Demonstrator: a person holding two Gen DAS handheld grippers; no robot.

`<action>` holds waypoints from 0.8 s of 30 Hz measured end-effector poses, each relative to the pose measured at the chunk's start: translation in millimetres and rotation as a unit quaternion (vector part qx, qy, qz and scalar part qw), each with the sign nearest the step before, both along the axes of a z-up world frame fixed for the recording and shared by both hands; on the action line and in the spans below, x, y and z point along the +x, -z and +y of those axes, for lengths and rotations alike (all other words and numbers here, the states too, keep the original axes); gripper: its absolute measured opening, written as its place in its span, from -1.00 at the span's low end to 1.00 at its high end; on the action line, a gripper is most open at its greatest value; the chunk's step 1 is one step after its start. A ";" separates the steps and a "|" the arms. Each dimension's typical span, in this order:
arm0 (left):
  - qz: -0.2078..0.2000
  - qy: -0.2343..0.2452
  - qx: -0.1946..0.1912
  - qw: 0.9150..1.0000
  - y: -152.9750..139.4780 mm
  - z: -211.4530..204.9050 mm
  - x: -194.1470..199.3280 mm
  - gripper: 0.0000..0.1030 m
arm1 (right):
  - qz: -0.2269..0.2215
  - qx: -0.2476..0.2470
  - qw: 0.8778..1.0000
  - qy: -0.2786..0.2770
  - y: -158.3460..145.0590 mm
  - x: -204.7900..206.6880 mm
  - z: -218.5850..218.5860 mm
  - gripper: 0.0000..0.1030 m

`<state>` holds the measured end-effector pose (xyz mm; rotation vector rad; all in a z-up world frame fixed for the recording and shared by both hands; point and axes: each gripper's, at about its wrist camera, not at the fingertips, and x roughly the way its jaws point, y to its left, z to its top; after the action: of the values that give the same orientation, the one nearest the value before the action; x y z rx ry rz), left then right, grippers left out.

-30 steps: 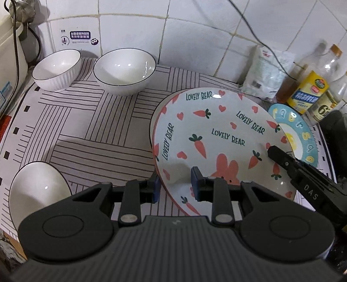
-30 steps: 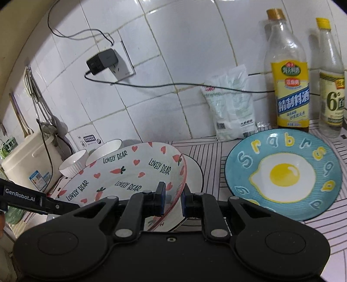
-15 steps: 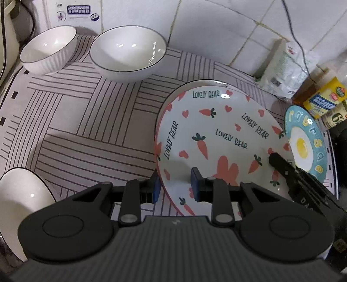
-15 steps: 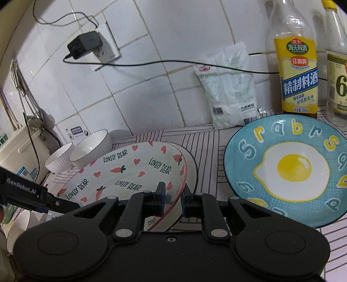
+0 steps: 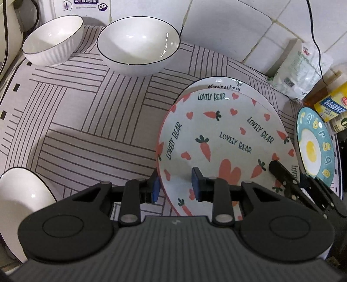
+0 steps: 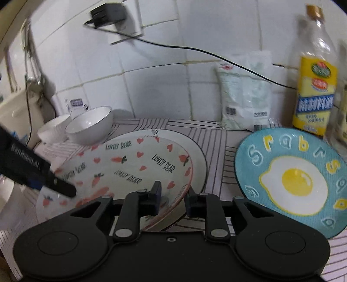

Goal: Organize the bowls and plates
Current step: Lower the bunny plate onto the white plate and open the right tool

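Carrot plate [image 5: 225, 138]: white, pink-rimmed, printed with carrots, hearts and "LOVELY BEAR"; lies on a larger white plate [image 5: 223, 83] on the striped table [image 5: 86, 112].
Left claw [image 5: 175, 187]: pads straddle the plate's near rim; whether they press it, I cannot tell.
Right claw [image 6: 172, 198]: opening, the rim between its pads, not pinched.
Egg plate [image 6: 290, 175]: blue, just beside.
Bowls [image 5: 138, 43]: white, by the wall.

White tiled wall [image 6: 173, 71] behind, grout dark and cracked. Plugged-in black charger [image 6: 108, 14] at eleven o'clock, its cable [image 6: 216, 55] trailing toward three. Striped mat [image 5: 86, 121] covering counter. Dim indoor light, soft shadows below.
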<state>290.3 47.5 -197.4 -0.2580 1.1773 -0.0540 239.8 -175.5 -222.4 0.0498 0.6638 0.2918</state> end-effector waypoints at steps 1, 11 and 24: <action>0.000 0.000 0.001 1.000 0.5 -0.3 0.3 -0.46 | 0.005 -0.001 1.000 -0.002 -0.9 0.7 0.3 -0.39; 0.025 0.007 0.023 0.999 -2.1 -4.7 6.3 -0.41 | 0.052 -0.030 0.998 -0.010 -11.7 10.2 10.6 -0.21; 0.042 0.027 0.017 0.999 2.5 -17.9 1.8 -0.48 | 0.071 -0.115 0.990 0.033 -19.2 9.5 31.4 -0.22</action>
<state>292.1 29.5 -199.9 -0.1999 1.2684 -0.0703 249.3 -144.1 -203.2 -0.1292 0.8319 0.1473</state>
